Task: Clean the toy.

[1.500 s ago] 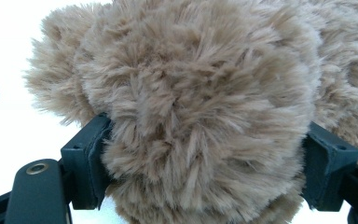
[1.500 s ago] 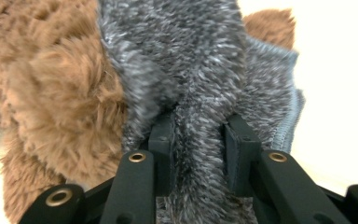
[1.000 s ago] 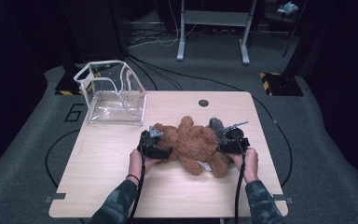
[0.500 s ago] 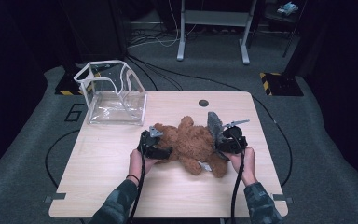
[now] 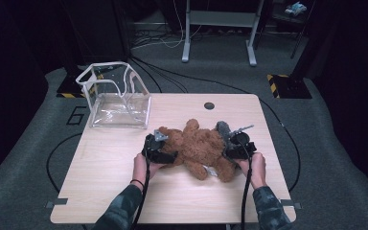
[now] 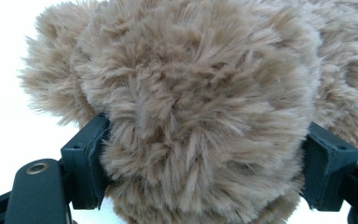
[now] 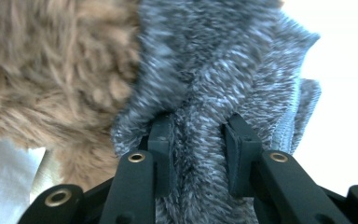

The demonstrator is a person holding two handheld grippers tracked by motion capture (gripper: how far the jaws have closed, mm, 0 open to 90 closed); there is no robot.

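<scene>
L gripper [image 5: 165, 154] on teddy [image 5: 199, 148]; clear bag [image 5: 117, 98] nearby, grey cloth [image 5: 223, 130] opposite.

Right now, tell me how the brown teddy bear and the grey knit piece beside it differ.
The teddy bear is tan with long shaggy fur; the grey knit piece is mottled grey with a short, tight pile. The bear is far bigger, sprawled across the table; the grey piece is a small bunch at its side. The left gripper clamps a wide, round part of the bear; the right gripper pinches a narrow fold of the grey piece. Both are soft and gripped.
</scene>
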